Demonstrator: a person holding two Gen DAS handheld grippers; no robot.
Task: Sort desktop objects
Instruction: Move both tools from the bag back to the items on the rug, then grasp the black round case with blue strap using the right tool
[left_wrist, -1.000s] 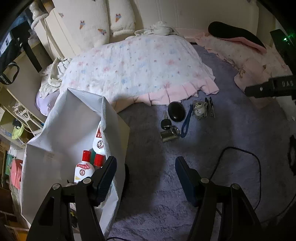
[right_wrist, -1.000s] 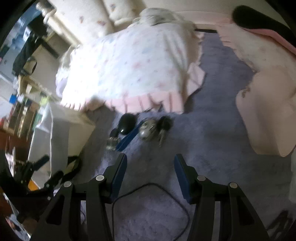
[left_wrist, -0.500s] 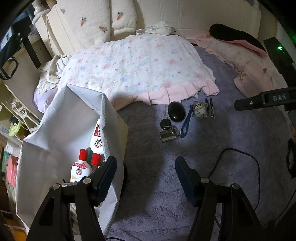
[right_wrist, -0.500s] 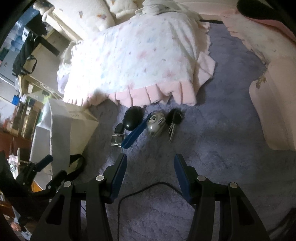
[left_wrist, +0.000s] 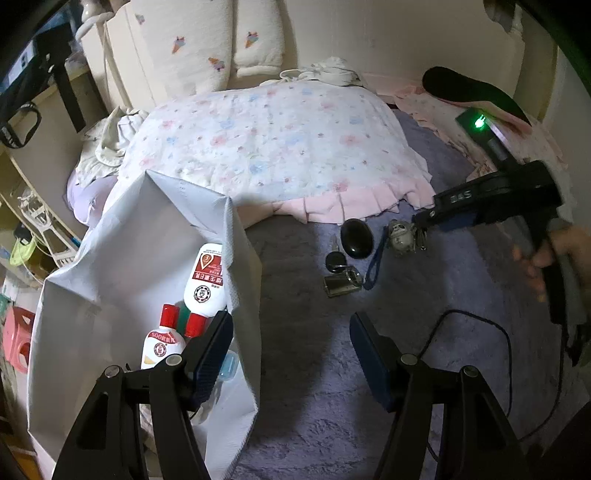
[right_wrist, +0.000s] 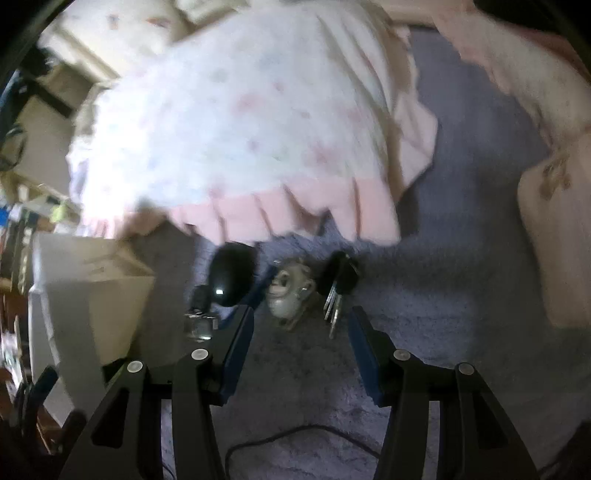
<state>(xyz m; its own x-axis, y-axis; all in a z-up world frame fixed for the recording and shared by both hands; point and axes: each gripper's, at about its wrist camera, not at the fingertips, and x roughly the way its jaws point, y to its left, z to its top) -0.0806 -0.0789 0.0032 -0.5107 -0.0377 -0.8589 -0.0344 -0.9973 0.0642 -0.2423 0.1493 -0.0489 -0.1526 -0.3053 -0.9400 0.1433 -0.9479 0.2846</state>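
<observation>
My right gripper (right_wrist: 301, 332) hangs with its fingers spread wide and empty just above a small cluster on the purple carpet (right_wrist: 424, 332): a grey-white figurine keychain (right_wrist: 290, 293), a black-headed bunch of keys (right_wrist: 338, 284) beside it, and a glossy black oval mouse (right_wrist: 231, 275) to their left. My left gripper (left_wrist: 291, 339) is likewise wide open, holding nothing, beside the white bag (left_wrist: 110, 258) with red-capped bottles (left_wrist: 207, 280) inside.

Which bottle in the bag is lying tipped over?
The bigger white bottle with the red label lies tilted, cap downward. The smaller red-capped bottle beside it stands upright.
</observation>
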